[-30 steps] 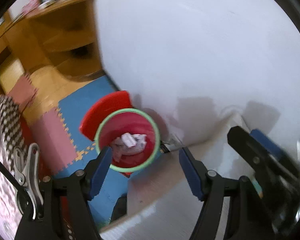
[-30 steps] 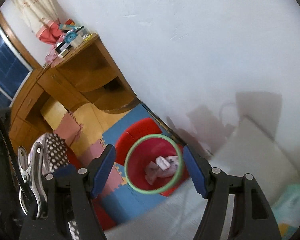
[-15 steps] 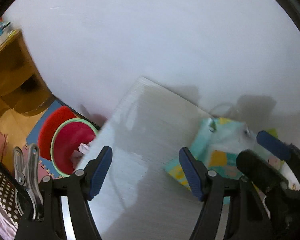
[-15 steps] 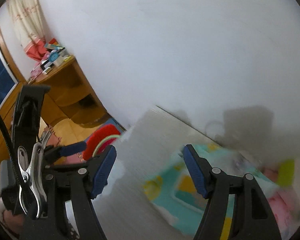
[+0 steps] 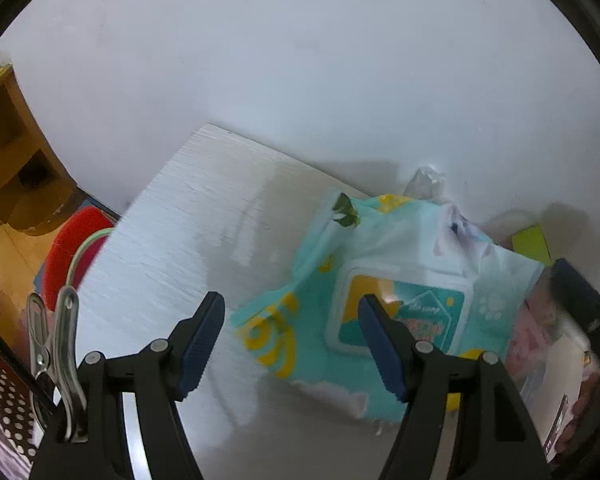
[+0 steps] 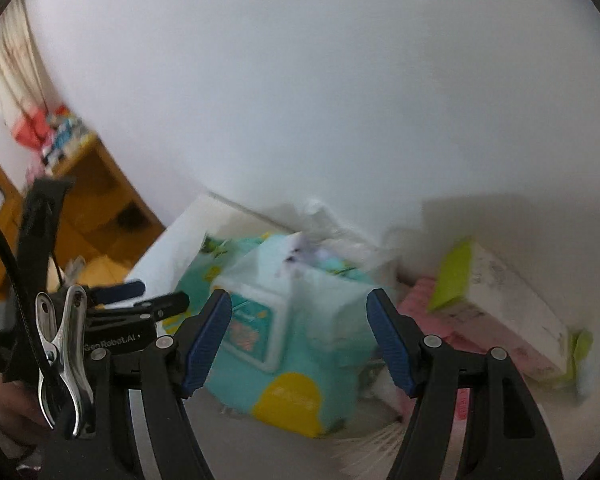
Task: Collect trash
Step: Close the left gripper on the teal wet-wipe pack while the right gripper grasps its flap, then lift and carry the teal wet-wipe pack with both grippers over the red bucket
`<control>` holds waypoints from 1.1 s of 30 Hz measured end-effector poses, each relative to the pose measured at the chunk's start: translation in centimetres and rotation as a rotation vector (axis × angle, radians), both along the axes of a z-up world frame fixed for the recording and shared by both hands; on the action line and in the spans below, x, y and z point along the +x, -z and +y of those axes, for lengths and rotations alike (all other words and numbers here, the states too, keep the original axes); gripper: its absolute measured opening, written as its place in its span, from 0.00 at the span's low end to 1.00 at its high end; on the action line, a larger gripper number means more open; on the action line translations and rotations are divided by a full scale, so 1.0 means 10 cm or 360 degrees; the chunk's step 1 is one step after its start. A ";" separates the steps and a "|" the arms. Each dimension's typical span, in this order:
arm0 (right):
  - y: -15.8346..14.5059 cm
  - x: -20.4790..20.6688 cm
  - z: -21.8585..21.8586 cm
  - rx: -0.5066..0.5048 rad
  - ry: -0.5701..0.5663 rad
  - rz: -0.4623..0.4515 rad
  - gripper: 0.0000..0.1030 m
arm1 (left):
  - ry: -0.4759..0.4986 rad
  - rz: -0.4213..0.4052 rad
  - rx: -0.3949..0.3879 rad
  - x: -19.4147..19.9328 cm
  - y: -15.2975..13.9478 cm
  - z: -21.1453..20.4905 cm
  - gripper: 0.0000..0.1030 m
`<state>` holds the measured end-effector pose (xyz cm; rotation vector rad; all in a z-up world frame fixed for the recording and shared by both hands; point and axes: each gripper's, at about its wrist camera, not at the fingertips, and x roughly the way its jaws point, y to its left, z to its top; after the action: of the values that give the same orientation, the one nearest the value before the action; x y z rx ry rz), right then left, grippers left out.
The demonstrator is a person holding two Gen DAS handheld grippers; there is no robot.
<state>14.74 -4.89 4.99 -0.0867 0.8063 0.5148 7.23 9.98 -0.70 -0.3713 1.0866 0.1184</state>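
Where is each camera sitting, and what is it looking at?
Left wrist view: sits on the left gripper, looking down its open blue-padded fingers at the white tabletop; the right gripper pokes in at the right.
Right wrist view: sits on the right gripper, facing the wall; the left gripper shows at left.
Both see the teal wet-wipes pack.

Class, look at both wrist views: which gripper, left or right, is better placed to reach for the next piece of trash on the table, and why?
Probably the right gripper: open and empty, it frames the wipes pack and clutter by the wall. The left gripper, also open, faces mostly bare table.
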 end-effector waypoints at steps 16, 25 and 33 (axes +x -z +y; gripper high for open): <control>0.37 0.28 -0.42 0.0071 0.0203 0.0169 0.69 | 0.0043 0.0006 -0.0122 0.14 0.18 -0.18 0.70; 0.59 0.29 -0.27 0.0123 0.0015 0.0269 0.45 | 0.0023 0.0100 0.0047 0.13 0.24 -0.10 0.16; 0.41 0.19 -0.43 0.0250 -0.0024 0.0205 0.18 | 0.0070 -0.0011 0.0004 -0.08 -0.09 -0.14 0.11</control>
<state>16.66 -9.22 0.94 0.0864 0.8886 0.6010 6.40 8.63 0.23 -0.3451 1.0872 0.0796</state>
